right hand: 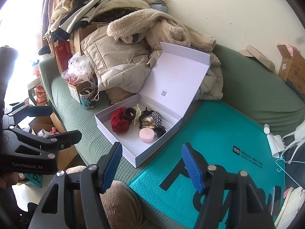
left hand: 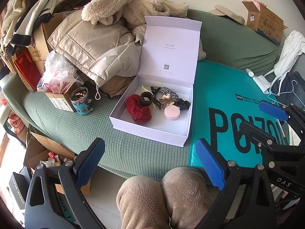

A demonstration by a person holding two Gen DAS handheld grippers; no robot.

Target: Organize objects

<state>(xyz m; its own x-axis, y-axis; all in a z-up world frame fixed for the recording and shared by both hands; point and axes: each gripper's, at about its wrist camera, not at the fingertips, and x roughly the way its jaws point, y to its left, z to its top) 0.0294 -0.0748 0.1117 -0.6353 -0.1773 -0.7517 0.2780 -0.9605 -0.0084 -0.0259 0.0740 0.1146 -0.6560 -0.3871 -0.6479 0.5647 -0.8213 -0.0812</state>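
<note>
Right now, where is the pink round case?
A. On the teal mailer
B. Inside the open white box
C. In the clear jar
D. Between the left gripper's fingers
B: the pink case lies on the floor of the open white box, next to the red scrunchie, and both grippers are open and empty.

A green sofa (left hand: 228, 38) stands against a plain cream wall (right hand: 219, 9). Bright daylight floods in from the far left, and pale floor (left hand: 106, 200) shows near the sofa's front edge.
</note>
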